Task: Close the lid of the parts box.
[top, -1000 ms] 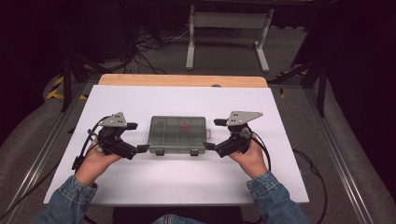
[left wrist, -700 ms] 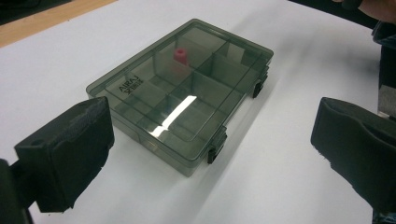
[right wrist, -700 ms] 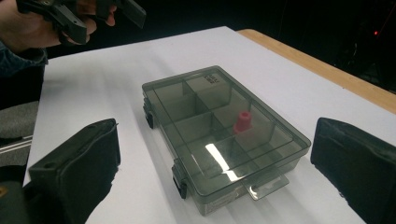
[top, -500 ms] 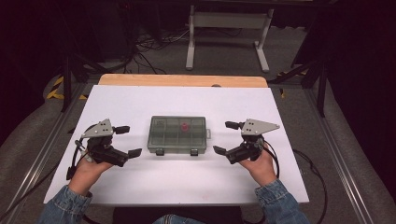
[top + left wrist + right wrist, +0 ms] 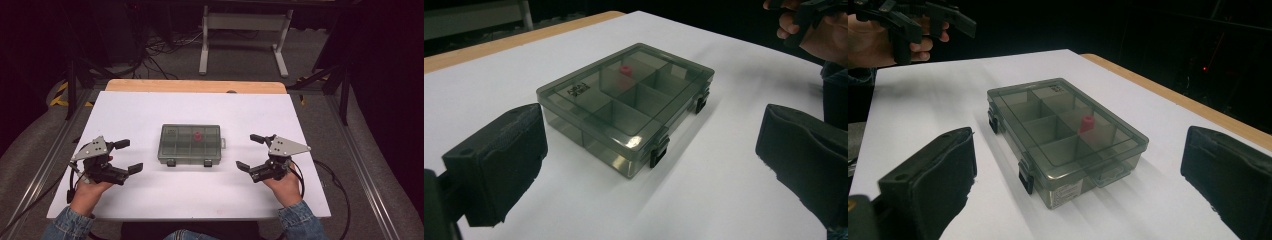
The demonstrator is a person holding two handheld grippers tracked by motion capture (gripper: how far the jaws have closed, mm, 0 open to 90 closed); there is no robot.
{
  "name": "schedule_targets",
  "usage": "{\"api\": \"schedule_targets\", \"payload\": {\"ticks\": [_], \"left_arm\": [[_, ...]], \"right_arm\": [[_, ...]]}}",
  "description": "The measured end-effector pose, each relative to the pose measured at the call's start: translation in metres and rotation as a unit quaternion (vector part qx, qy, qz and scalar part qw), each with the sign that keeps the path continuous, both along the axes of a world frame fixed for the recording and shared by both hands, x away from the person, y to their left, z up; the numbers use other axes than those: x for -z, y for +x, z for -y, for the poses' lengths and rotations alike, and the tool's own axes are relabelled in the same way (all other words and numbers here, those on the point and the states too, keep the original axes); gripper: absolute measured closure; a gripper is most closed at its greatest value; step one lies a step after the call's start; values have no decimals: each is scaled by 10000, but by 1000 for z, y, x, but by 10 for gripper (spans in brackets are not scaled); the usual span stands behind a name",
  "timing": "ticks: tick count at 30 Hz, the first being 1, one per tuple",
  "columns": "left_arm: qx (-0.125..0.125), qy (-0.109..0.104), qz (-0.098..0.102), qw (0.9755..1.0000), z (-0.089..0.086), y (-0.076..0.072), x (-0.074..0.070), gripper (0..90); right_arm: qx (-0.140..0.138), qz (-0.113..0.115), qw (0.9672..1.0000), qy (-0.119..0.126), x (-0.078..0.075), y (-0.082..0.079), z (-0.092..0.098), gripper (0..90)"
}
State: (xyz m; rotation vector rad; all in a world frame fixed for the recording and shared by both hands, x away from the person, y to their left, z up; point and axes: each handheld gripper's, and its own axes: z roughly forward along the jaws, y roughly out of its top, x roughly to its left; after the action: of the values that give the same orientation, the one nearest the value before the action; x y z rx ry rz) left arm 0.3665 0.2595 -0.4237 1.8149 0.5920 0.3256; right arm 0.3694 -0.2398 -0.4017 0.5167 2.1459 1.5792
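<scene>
One smoky compartment box [image 5: 190, 145] at centre of white sheet [image 5: 150, 110], lid shut, two latches [image 5: 170, 162] on near edge, probably for front access. Small red part [image 5: 197, 135] in a far-row cell. Left gripper [image 5: 125, 156] and right gripper [image 5: 249, 151] flanking L/R, well apart from box, jaws spread, holding nothing; judged ready to approach. Wooden table edge [image 5: 195, 86] beyond sheet; dark room, cables, metal stand [image 5: 244, 30] at far side.

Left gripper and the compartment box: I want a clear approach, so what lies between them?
Nothing: between the left gripper and the compartment box the high view shows bare white table.
</scene>
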Motion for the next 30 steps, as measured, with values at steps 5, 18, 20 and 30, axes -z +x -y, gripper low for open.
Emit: {"api": "schedule_targets", "payload": {"ticks": [5,18,20,30], "left_arm": [[-66,-17,70,10000,-4,-3,7,10],[-195,-30,223,9996,-8,-13,32,14],[-204,2,197,9996,-8,-15,35,14],[-235,-24,144,9996,-8,-14,51,6]], "right_arm": [[110,53,9999,56,9,-5,5,18],[284,2,9995,164,33,-17,13,14],[305,1,9994,189,36,-18,13,14],[395,-192,9990,-73,58,-20,9,8]]}}
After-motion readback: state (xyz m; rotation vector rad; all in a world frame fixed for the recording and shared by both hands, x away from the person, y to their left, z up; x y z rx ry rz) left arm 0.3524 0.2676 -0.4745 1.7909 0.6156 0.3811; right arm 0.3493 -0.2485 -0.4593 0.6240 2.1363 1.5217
